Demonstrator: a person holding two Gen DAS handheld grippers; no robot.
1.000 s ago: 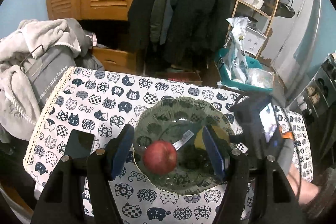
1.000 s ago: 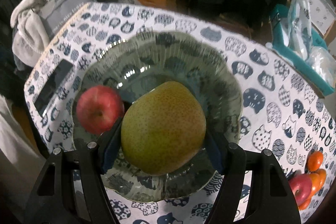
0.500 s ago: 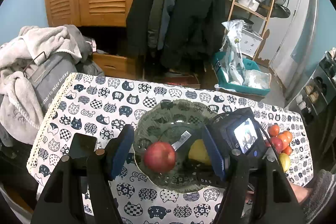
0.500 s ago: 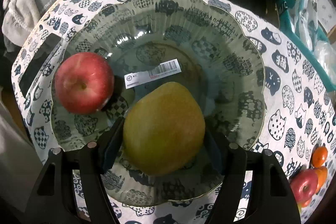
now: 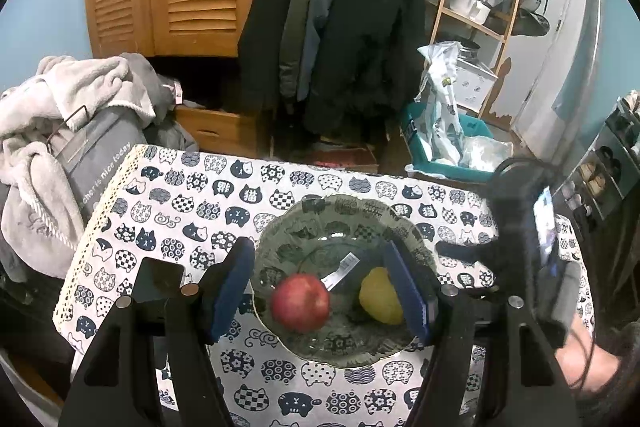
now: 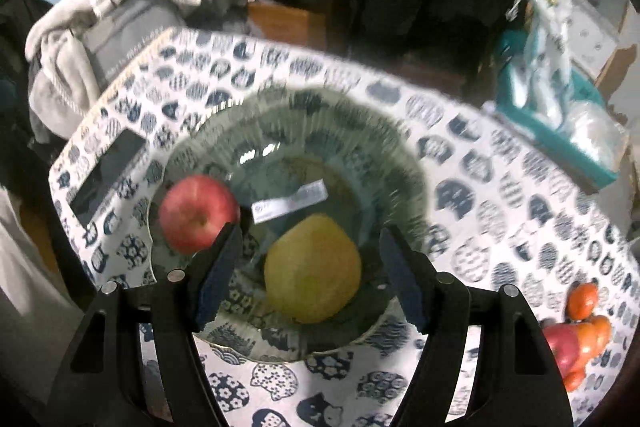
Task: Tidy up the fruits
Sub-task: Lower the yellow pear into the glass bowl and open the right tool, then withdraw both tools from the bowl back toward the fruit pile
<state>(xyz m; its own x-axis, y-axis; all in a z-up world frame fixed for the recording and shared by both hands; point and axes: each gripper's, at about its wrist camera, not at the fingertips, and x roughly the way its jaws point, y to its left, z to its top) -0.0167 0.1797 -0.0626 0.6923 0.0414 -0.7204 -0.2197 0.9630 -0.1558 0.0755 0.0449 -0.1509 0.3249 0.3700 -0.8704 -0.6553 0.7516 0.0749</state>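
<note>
A glass bowl (image 5: 344,211) (image 6: 376,131) stands on the cat-print tablecloth (image 5: 192,195). In it lie a red apple (image 5: 301,302) (image 6: 197,213) on the left and a yellow-green pear (image 5: 379,297) (image 6: 313,269) on the right. My right gripper (image 6: 310,273) is open above the bowl, its jaws apart from the pear on both sides. My left gripper (image 5: 324,291) is open and empty, held above the bowl's near side. The right gripper's body (image 5: 532,247) shows at the right of the left wrist view.
A pile of fruit, oranges and a red one (image 6: 580,331), lies at the table's right edge. A black phone (image 5: 158,281) (image 6: 106,175) lies left of the bowl. A barcode label (image 6: 290,201) is in the bowl. Clothes (image 5: 52,131) hang beyond the left edge.
My right gripper has opened and let go of the pear, which now rests in the bowl, and has pulled up and back. My left gripper stays about where it was.
</note>
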